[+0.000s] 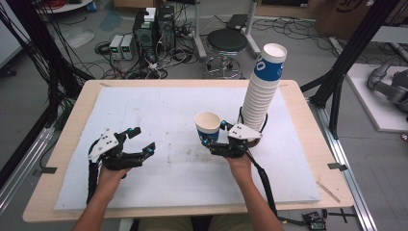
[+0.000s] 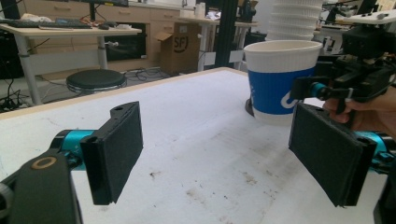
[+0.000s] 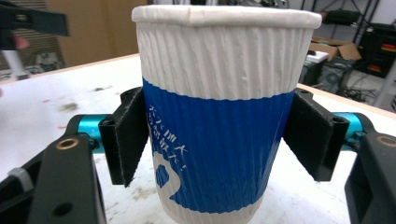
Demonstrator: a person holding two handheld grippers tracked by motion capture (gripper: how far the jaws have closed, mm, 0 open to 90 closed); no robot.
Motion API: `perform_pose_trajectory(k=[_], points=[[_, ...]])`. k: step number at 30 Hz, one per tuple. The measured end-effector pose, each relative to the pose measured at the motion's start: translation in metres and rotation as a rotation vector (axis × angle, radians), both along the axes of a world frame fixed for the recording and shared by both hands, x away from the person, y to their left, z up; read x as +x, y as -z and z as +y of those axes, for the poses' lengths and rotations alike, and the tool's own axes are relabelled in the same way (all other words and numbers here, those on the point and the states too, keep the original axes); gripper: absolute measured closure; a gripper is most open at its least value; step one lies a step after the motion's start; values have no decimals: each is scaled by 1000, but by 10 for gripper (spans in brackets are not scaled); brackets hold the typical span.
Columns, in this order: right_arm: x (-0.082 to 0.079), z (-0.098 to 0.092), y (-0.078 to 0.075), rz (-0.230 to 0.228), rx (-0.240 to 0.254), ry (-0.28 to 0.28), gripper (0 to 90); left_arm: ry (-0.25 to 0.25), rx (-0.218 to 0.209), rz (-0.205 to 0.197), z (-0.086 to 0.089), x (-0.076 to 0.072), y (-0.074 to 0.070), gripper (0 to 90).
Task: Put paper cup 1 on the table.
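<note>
A white paper cup with a blue band (image 1: 208, 127) stands upright near the middle of the table, between the jaws of my right gripper (image 1: 214, 134). In the right gripper view both black pads (image 3: 133, 135) press the sides of the cup (image 3: 215, 116), so my right gripper (image 3: 215, 140) is shut on it. Whether the cup's base touches the board I cannot tell. A tall, leaning stack of matching cups (image 1: 262, 89) rises just behind the right hand. My left gripper (image 1: 144, 139) hovers at the left, open and holding nothing; in its own view it (image 2: 215, 154) faces the cup (image 2: 280, 79).
A white foam board (image 1: 168, 110) covers the wooden table (image 1: 62, 144). On the floor behind the table are a black stool (image 1: 226, 41), computer towers (image 1: 154, 29) and cables. Black frame posts (image 1: 346, 62) stand at the right.
</note>
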State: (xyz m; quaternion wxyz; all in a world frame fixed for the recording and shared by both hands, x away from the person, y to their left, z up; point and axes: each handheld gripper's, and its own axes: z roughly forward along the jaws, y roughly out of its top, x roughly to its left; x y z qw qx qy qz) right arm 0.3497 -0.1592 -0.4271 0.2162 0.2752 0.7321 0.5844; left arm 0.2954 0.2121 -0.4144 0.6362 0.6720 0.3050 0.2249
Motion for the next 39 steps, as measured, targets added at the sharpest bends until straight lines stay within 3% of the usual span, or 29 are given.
perform_pose_trajectory(k=[3, 8, 15, 20, 22, 23, 33, 39], points=[[5, 6, 5, 8, -23, 22, 274, 3, 0, 1, -1, 0, 0, 177], [13, 14, 17, 60, -55, 58, 274, 6, 6, 3, -1, 0, 1, 177], [19, 14, 24, 112, -83, 72, 272, 6, 6, 7, -1, 0, 1, 178], [20, 15, 24, 125, -91, 69, 269, 6, 8, 7, -1, 0, 1, 178], [20, 15, 23, 122, -128, 62, 266, 7, 9, 7, -1, 0, 1, 178], [19, 15, 23, 143, -144, 65, 263, 6, 9, 7, -1, 0, 1, 178], [13, 7, 15, 157, -240, 35, 265, 8, 16, 16, -2, 0, 2, 180], [12, 1, 16, 180, -237, 37, 256, 12, 19, 17, -3, 1, 2, 180]])
